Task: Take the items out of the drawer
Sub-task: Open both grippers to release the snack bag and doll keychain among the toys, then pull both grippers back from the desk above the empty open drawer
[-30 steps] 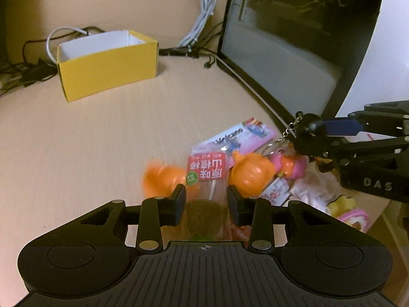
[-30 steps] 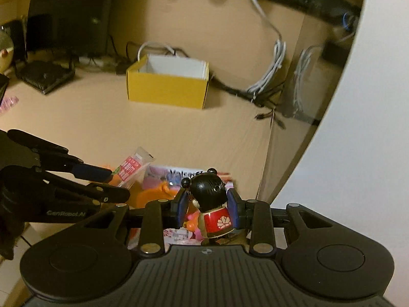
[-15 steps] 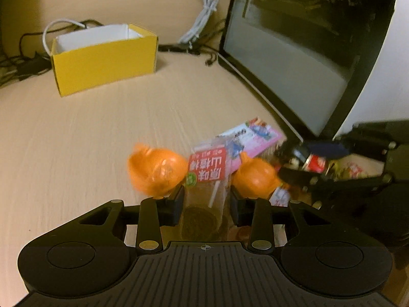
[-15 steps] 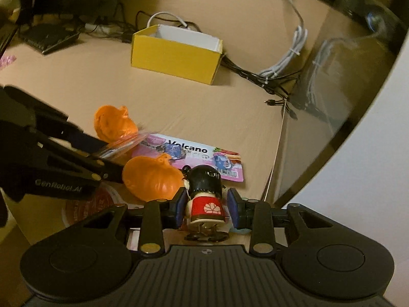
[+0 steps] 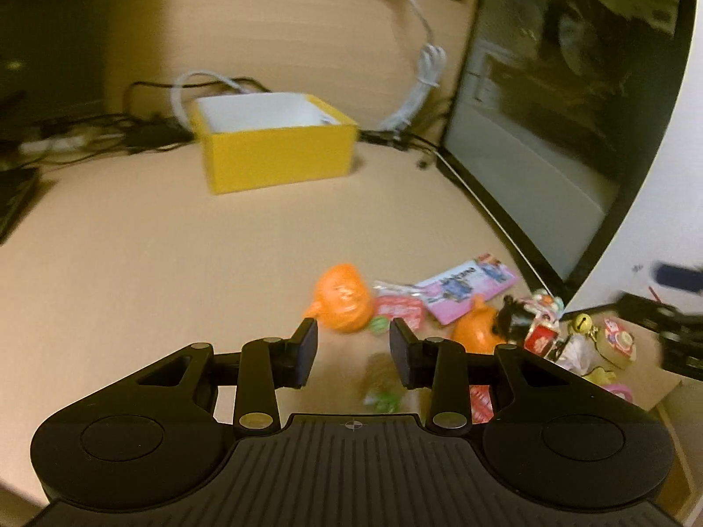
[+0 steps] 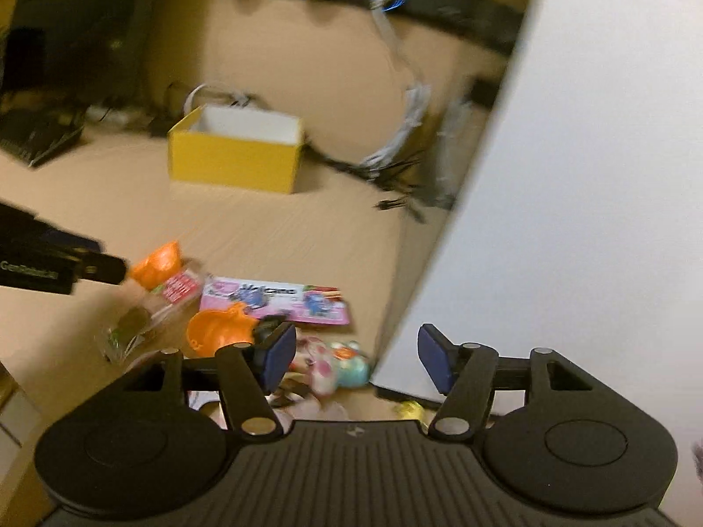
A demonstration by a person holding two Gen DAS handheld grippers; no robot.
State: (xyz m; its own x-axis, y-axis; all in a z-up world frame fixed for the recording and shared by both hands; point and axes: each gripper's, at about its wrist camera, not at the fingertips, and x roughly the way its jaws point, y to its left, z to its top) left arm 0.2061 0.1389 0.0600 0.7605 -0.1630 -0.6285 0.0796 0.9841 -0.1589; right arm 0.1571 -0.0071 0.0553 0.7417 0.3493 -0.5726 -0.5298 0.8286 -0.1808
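Both claws have let go of things, so this step is putting items down on the worktop (image 5: 132, 263). The left claw (image 5: 353, 351) is open with nothing pinched; a snack packet (image 5: 397, 305) lies just past it, beside an orange toy (image 5: 345, 298). The right claw (image 6: 351, 353) is opening, with nothing between its jaws, above the small toys at the near right. Both claws point down a bit. Next, I think, they go back to the drawer, which I cannot see.

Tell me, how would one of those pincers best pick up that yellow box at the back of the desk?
Probably by one wall of the yellow box. Its top is open and its thin walls stand upright, so a finger could go inside and the other outside. Coming down from above onto the near wall looks simplest, as cables crowd the desk behind it.
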